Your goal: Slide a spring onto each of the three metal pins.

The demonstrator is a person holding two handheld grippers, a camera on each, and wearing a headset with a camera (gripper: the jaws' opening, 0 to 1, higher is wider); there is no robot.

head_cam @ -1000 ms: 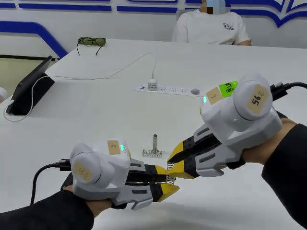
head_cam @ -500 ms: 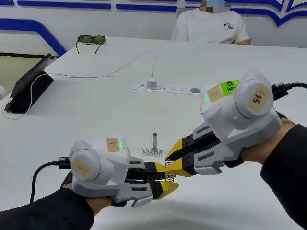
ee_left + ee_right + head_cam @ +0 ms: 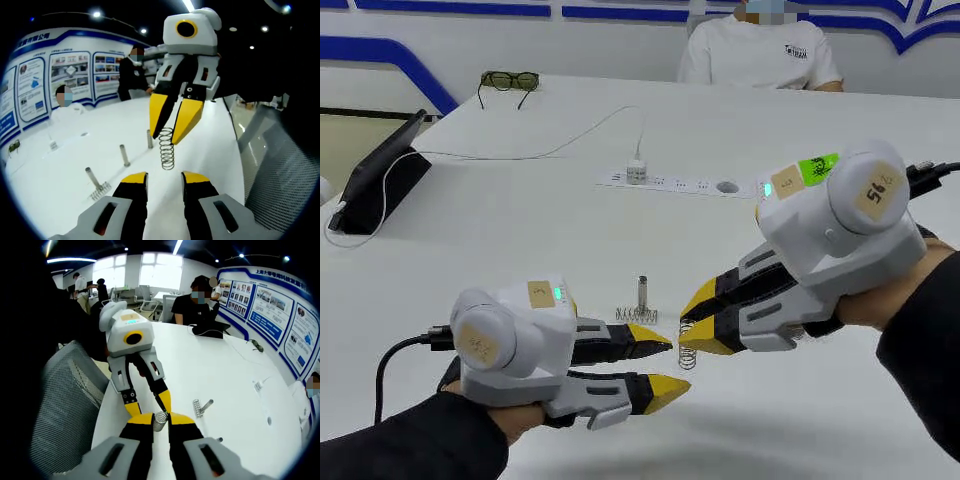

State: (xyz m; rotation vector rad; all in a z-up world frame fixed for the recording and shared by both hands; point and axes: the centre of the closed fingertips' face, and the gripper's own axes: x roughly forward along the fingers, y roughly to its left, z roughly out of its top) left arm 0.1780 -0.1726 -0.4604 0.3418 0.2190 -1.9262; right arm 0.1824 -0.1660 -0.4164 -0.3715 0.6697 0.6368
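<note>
White tabletop runs wide under two hand-held grippers, with a white wall trimmed in blue behind. At centre, the right gripper pinches the top coils of a spring between its yellow tips. The spring hangs straight down, and whether its lower end touches the surface cannot be told. Facing it, the left gripper has its jaws spread and grips nothing, its upper tip just beside the spring but apart from it.

In the left gripper view, three metal pins stand upright in a row on the table, left of the hanging spring. Loose springs lie at the foot of the nearest pin. Bare table lies between the grippers and the pins, and more runs beyond them up to a power strip. The table's edge is close by, with a grey mesh chair just past it. Farther off are a dark tablet stand, sunglasses and a person in a white shirt.

One second earlier both grippers' tips met on the spring, low over the table. Since then the left gripper has let go and opened, and the right gripper alone carries the spring, the two now apart.
</note>
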